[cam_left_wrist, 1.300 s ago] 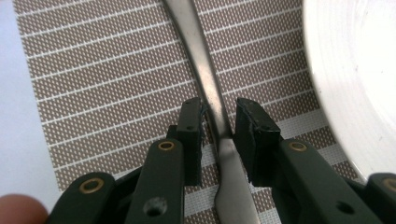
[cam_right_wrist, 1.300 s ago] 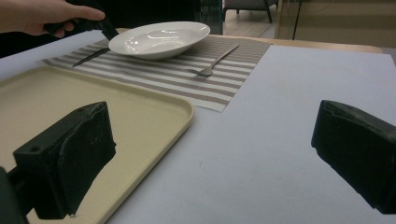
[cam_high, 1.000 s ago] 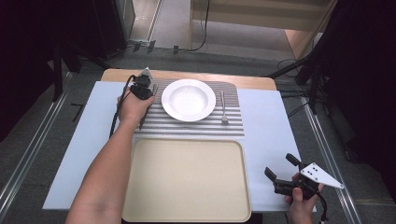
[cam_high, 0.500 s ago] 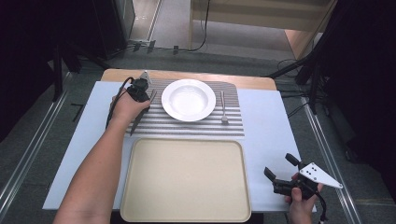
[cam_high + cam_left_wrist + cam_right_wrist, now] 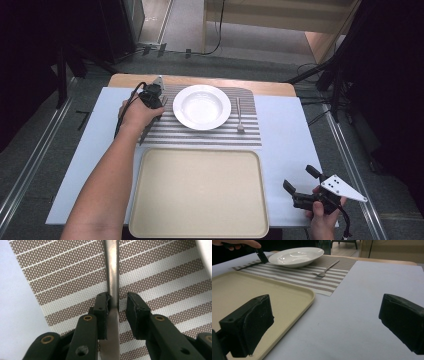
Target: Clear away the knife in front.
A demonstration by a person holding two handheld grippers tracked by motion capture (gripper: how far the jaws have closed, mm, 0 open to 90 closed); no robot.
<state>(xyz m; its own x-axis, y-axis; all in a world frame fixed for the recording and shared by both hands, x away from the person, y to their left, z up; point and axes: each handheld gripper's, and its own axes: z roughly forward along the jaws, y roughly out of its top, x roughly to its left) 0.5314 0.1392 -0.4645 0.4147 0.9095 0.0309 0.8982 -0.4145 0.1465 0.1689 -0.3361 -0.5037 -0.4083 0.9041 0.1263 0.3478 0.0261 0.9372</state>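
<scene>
While the left tool (image 5: 117, 302) sits low over the knife (image 5: 111, 270), its jaws have just been opening. The steel handle runs between them, one pad touching it and the other standing just clear, so nothing is gripped now. The knife lies flat on the striped placemat (image 5: 162, 277) toward the table's far left corner, just beside the white plate (image 5: 201, 106). This looks like a let-go, and the clean way is to widen a touch more, then lift straight up, because that touching pad could drag the handle askew.

On the plate's other side a fork (image 5: 239, 114) rests on the same mat, well apart. The plate rim is the close neighbour, so any sideways swing risks a knock. A beige tray (image 5: 197, 192) lies along the near edge. At the near right corner of the table (image 5: 290, 130), the right tool (image 5: 299, 178) hovers with jaws wide and nothing between them.
</scene>
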